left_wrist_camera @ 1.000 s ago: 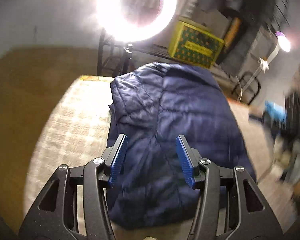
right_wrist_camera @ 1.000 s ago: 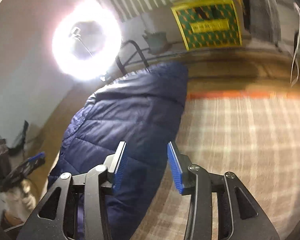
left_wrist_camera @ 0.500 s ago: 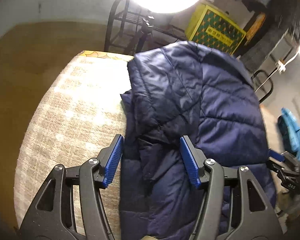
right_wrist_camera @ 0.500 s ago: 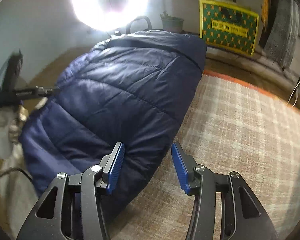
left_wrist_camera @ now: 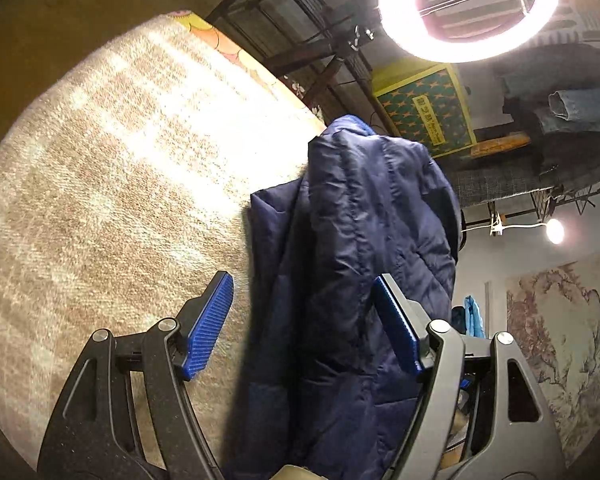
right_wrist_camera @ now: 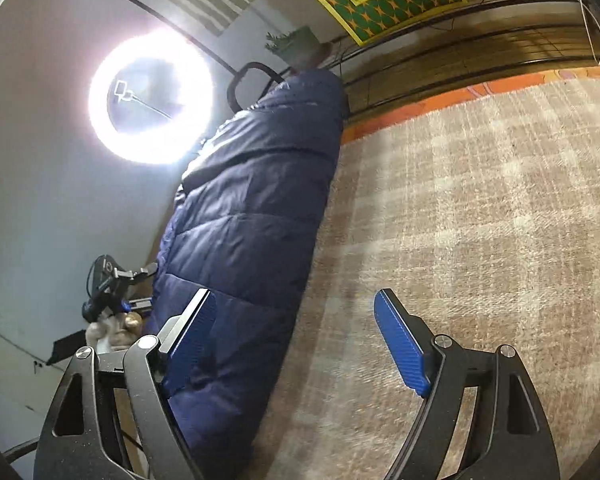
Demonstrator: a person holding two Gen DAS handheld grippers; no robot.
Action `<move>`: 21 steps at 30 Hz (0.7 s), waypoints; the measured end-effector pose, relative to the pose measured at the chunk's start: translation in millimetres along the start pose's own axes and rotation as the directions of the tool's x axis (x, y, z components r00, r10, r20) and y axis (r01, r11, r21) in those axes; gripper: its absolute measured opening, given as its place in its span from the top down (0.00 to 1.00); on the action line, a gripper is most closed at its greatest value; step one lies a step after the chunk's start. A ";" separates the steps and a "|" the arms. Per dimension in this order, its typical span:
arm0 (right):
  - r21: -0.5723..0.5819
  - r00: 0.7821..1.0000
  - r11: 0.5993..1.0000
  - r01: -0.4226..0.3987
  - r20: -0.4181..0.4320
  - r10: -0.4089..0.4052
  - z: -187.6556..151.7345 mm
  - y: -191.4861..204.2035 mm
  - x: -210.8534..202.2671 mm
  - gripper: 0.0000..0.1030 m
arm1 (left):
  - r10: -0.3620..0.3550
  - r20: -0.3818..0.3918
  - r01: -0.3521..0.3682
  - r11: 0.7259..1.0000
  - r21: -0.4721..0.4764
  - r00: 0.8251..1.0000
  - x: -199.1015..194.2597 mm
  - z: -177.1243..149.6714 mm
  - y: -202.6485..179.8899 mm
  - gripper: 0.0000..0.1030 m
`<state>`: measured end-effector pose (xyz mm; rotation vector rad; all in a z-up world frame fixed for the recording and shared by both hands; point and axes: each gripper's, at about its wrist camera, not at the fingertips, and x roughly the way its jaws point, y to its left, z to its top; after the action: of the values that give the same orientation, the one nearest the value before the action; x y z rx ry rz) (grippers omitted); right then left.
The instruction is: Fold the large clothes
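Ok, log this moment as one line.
left tool: open, jaws just widened, over jacket | right tool: open, just widened, at jacket edge | jacket: lying on rug

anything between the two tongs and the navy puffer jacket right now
Nothing visible. The left tongs are open astride the navy puffer jacket, its folds directly between the pads. The right tongs are open over its edge on the plaid blanket. Both have just been opening.
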<state>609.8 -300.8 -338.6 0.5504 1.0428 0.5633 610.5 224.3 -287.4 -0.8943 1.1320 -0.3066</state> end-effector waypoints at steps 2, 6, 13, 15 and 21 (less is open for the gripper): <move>0.001 1.000 1.000 0.000 -0.012 0.000 -0.9 -1.9 4.8 0.21 | -0.002 -0.014 0.002 1.000 0.003 1.000 5.1 1.9 0.2 0.28; 0.002 1.000 1.000 -0.017 -0.006 0.017 2.3 -0.2 10.1 0.21 | -0.021 -0.009 0.021 1.000 0.000 1.000 13.8 7.4 -4.7 0.28; -0.016 1.000 0.999 -0.027 -0.009 0.027 10.5 4.7 23.0 0.21 | -0.025 -0.009 0.025 0.999 0.024 1.000 28.7 15.2 -15.9 0.28; -0.020 0.999 0.999 -0.036 -0.008 0.035 10.6 6.9 27.5 0.21 | -0.019 -0.011 0.019 0.999 0.042 1.000 35.8 17.0 -22.5 0.28; -0.042 0.995 0.996 -0.078 -0.059 0.076 0.2 19.1 37.6 0.38 | 0.015 -0.006 -0.014 0.995 0.099 1.000 47.5 19.6 -37.1 0.28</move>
<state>621.5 -261.8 -349.8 0.5398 1.0644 0.6718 656.0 180.1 -287.9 -0.7975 1.1196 -0.3514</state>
